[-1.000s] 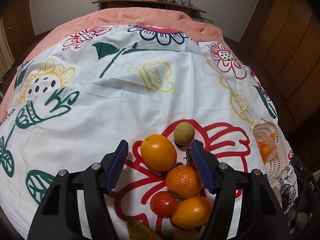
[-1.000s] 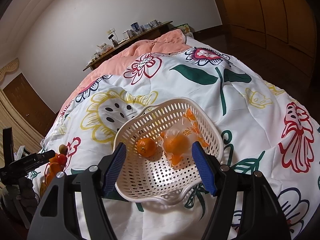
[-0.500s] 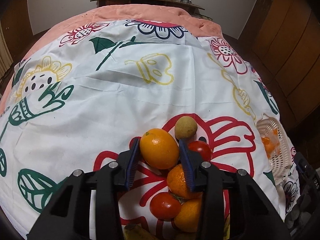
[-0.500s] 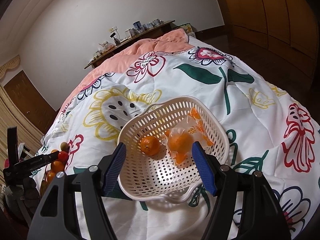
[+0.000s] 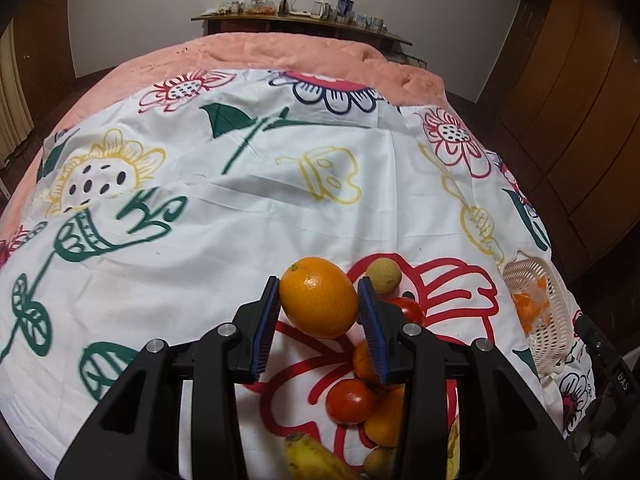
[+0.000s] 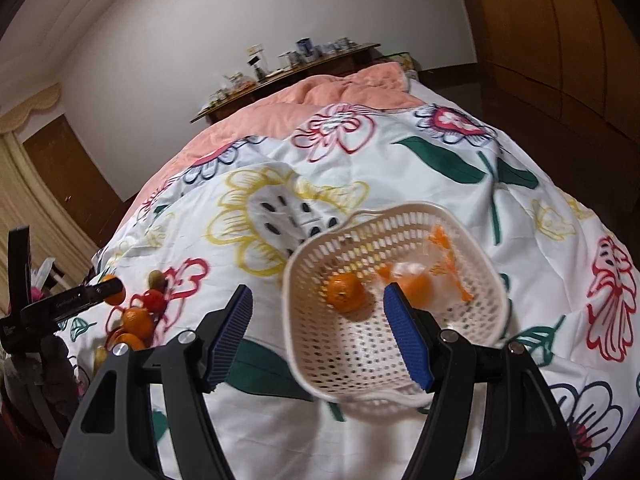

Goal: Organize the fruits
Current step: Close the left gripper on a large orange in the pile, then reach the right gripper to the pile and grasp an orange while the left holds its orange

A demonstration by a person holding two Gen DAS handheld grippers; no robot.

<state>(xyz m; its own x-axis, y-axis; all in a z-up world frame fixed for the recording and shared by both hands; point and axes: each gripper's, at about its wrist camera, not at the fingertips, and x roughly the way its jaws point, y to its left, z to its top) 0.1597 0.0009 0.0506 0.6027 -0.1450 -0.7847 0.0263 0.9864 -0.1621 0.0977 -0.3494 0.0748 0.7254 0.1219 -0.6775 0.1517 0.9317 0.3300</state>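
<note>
- Slip risk: the left gripper is clamped on the big orange, pads pressing its two sides near the tips. The fruit is round and smooth, so a jolt or a loosened squeeze could let it roll out forward.
- Pile risk: the orange sits right above the other fruit on the bed, namely a tomato, small oranges and a banana. A drop could scatter them across the soft, sloping quilt.
- Basket risk: the basket lies well to the right, with a mandarin and a bagged one inside. It looks light and appears tilted, so a fruit dropped on its rim could tip it.
- Right gripper: jaws apart, holding nothing, one finger over the basket's inside. A careless move could knock the basket or cross the left gripper's path.
</note>
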